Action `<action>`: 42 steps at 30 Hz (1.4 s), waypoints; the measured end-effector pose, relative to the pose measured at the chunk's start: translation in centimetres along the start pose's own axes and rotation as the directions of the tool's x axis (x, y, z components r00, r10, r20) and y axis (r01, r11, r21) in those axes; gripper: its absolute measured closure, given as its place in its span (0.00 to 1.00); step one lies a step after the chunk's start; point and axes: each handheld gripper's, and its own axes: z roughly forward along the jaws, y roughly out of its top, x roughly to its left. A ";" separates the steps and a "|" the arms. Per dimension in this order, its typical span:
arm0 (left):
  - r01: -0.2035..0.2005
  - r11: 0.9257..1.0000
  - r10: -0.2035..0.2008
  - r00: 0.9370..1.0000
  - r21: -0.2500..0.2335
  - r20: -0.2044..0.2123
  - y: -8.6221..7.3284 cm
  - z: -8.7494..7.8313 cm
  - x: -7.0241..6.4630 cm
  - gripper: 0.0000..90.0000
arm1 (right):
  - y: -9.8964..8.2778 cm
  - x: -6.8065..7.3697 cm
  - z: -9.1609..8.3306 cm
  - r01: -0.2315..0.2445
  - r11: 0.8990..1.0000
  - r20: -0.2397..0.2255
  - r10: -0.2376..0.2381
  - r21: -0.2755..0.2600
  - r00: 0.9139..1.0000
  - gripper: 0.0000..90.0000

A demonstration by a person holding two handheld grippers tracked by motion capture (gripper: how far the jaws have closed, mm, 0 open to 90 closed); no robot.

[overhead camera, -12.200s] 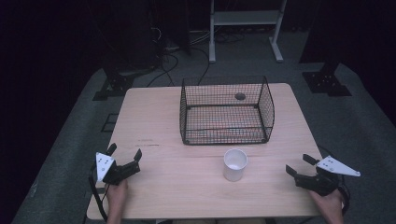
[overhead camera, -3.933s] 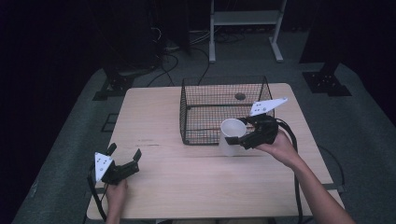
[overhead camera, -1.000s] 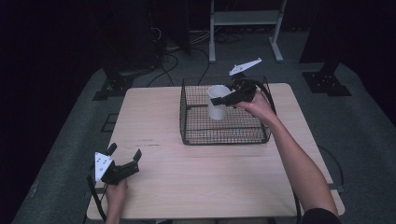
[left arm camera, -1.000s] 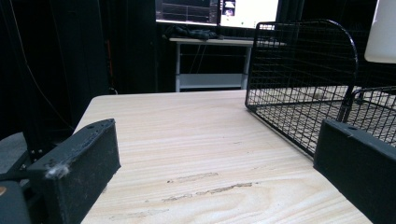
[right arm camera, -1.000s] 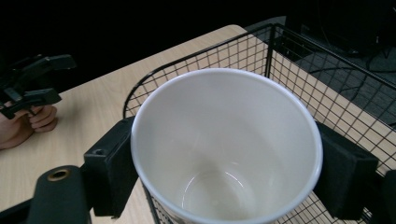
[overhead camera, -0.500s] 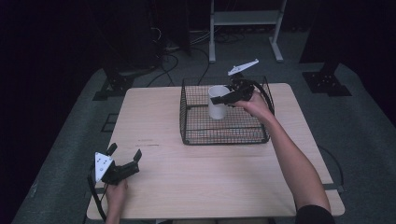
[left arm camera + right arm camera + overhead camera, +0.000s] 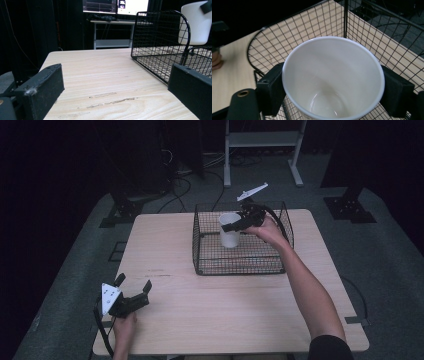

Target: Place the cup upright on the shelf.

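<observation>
White paper cup [image 7: 230, 231] hangs upright inside the wire basket [image 7: 243, 265], near its far left corner, clamped by its sides in the right gripper [image 7: 234, 226]. Released above the floor, it could tip. The left gripper [image 7: 134, 301], jaws apart and empty, rests at the table's [image 7: 220, 310] near left.

White cup [image 7: 333, 75] clamped between black jaws, above wire basket [image 7: 312, 27]

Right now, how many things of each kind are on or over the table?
White cup: 1
Black wire basket: 1
Black grippers: 2, left gripper and right gripper
Total: 4
</observation>
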 end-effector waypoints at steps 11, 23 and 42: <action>0.001 1.000 -0.001 1.000 -0.001 0.001 0.0 0.0 0.0 0.00 | -1.7 -1.6 2.3 -0.052 0.998 -0.005 0.052 0.022 0.999 0.21; -0.003 1.000 0.003 1.000 0.000 0.001 0.0 0.0 0.0 0.00 | -2.3 -2.1 3.7 -0.065 0.997 0.004 0.065 0.051 0.998 0.21; -0.004 1.000 0.004 1.000 0.003 0.002 0.0 0.0 0.0 0.00 | -3.0 -2.6 4.7 -0.075 0.992 0.025 0.073 0.100 0.997 0.20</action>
